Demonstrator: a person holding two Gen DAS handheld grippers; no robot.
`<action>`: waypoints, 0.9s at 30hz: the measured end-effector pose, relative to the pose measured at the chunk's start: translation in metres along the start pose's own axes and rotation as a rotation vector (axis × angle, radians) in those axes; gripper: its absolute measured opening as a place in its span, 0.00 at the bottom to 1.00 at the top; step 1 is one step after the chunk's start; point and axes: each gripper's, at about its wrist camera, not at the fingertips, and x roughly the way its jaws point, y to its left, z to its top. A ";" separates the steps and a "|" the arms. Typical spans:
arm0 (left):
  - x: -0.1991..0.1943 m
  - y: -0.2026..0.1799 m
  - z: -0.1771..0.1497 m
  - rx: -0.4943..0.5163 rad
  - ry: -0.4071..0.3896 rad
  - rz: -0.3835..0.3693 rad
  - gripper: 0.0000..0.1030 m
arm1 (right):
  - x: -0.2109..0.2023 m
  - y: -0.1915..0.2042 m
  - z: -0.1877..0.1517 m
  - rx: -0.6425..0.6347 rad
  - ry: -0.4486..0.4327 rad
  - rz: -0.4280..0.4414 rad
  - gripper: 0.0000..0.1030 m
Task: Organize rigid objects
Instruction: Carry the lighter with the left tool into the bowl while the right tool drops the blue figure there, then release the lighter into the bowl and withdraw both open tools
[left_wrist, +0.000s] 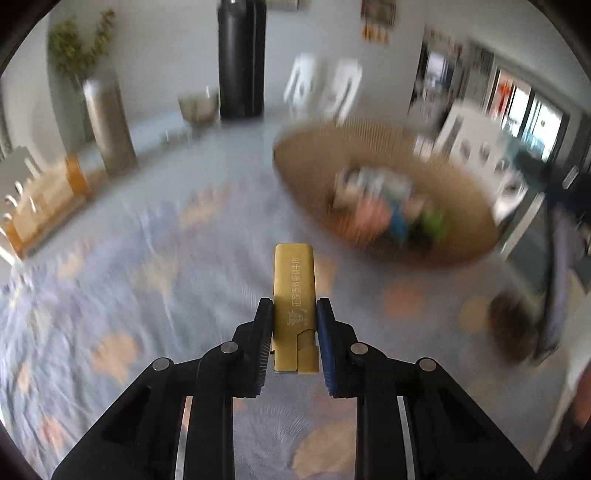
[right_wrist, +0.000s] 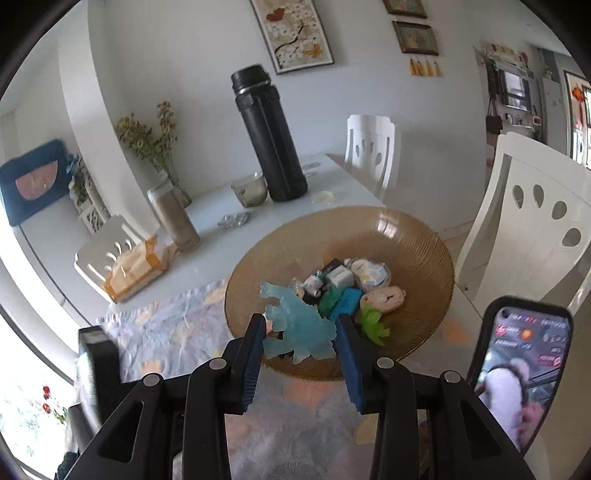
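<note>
over the patterned cloth (left_wrist: 155, 258) on the table, i am carrying two things toward the ribbed amber bowl (right_wrist: 417, 243): the left gripper (left_wrist: 294, 314) is clamped tight on a flat gold-coloured bar (left_wrist: 294, 288) with printed characters down its face, pinched low on its body so most of it is sticking out past the pads, and the right gripper (right_wrist: 300, 334) is closed partway on a pale blue translucent figurine (right_wrist: 295, 328), the pads bearing on its sides. from the right wrist the figurine is hanging over the bowl's near rim, while from the left wrist the bowl (left_wrist: 476, 221) is lying ahead and to the right of the bar, well apart from it (that view is smeared, so i am not judging the gap any finer). the bowl is already holding a heap of small pieces, among them a blue block (right_wrist: 345, 302) and a green toy (right_wrist: 375, 325). to do this step well, i am thinking the figurine should be brought further in over the heap, lowered until it is nearly resting, then let go gently so it is not bouncing off the sloped wall. the bar should be following on the left side, keeping the two grippers from crowding each other, and i am watching the phone (right_wrist: 517, 373) standing at the right edge.
</note>
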 end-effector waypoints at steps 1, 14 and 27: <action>-0.011 -0.003 0.011 -0.005 -0.040 -0.016 0.20 | -0.003 0.000 0.005 0.003 -0.017 -0.007 0.37; 0.023 -0.034 0.091 -0.024 -0.093 -0.155 0.35 | 0.047 -0.024 0.040 0.166 0.129 -0.111 0.47; -0.114 0.043 0.022 -0.157 -0.231 -0.044 0.38 | -0.009 0.065 0.016 0.000 0.079 0.050 0.63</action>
